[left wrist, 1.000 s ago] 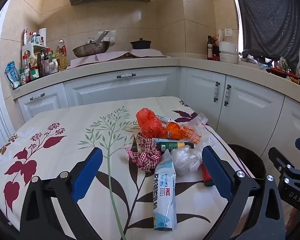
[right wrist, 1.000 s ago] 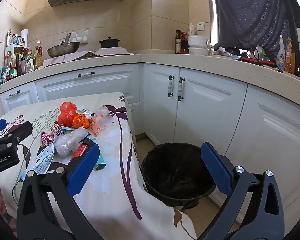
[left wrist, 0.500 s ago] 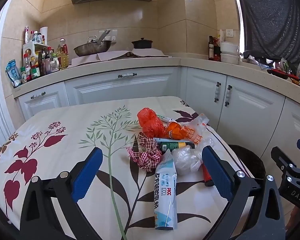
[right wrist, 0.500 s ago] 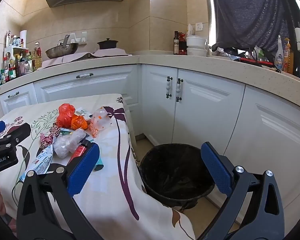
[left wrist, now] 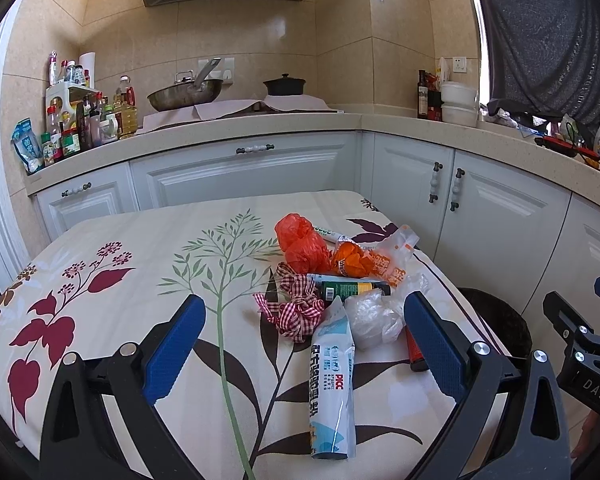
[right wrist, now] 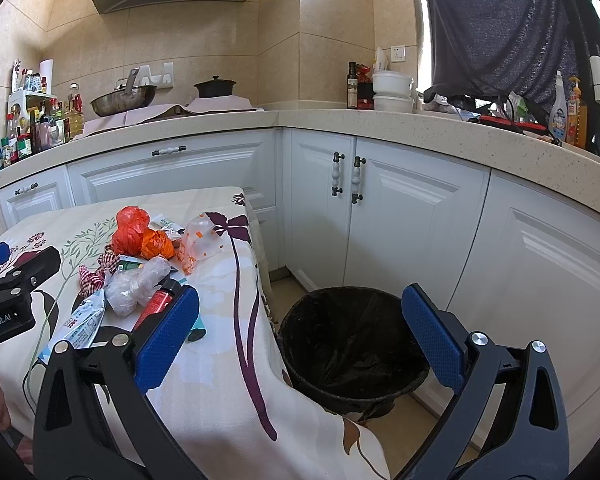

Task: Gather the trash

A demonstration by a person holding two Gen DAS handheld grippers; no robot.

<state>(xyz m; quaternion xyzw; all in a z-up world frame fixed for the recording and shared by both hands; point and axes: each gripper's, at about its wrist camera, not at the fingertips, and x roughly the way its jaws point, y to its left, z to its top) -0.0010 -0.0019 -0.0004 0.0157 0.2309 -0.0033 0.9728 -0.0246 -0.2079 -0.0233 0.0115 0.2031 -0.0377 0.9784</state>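
A heap of trash lies on the flowered tablecloth (left wrist: 140, 248): a red plastic bag (left wrist: 300, 242), an orange wrapper (left wrist: 352, 258), a checked ribbon (left wrist: 296, 308), a dark green tube (left wrist: 352, 289), a crumpled clear bag (left wrist: 374, 318), a white and blue pouch (left wrist: 332, 384) and a red tube (left wrist: 414, 354). My left gripper (left wrist: 304, 354) hangs open over the near end of the pouch, holding nothing. My right gripper (right wrist: 300, 340) is open and empty, above the table's right edge and the black bin (right wrist: 354, 344) on the floor.
White cabinets (right wrist: 400, 216) and a stone counter (left wrist: 260, 126) run behind and to the right. On the counter stand a wok (left wrist: 186, 94), a black pot (left wrist: 285, 85) and bottles (left wrist: 80, 120). The right gripper's body (left wrist: 584, 340) shows at the right edge.
Both views have shifted very slightly; the trash heap and bin stay where they were. Both grippers remain open.
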